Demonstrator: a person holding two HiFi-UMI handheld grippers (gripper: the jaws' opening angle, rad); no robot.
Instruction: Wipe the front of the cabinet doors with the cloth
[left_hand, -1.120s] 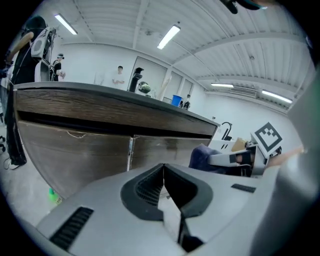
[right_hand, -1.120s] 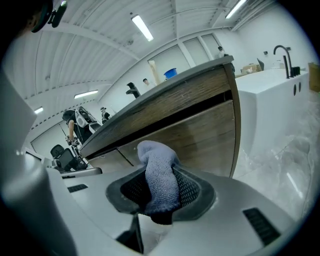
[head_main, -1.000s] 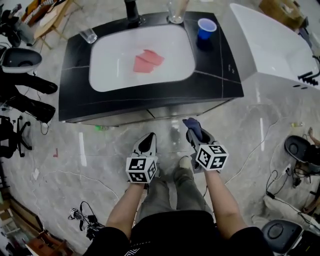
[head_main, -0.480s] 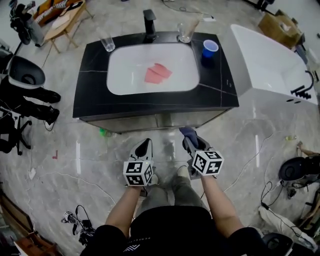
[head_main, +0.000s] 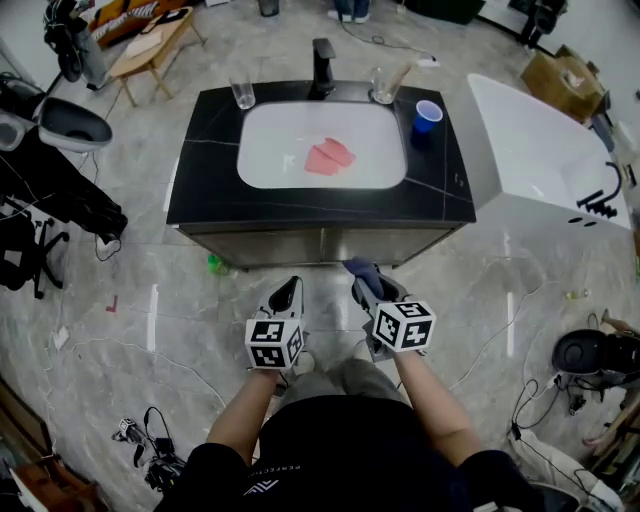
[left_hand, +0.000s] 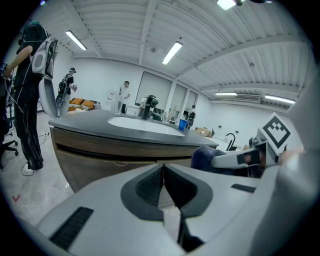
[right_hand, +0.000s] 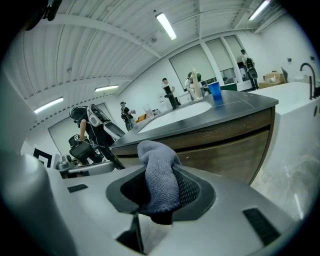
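- Two handheld grippers are out in front of the vanity cabinet (head_main: 322, 243), neither touching it.
- The left gripper (left_hand: 161, 174) has its jaws pressed together with nothing between them.
- The right gripper (right_hand: 159, 192) has its jaws pinching a blue-grey cloth (right_hand: 159, 172), the bunched end pointing toward the cabinet doors (right_hand: 227, 146).
- On the cabinet top, a pink rag (head_main: 328, 157) lies in the white sink (head_main: 270, 160).
- A blue cup (head_main: 427, 113) stands at the cabinet's right rear.
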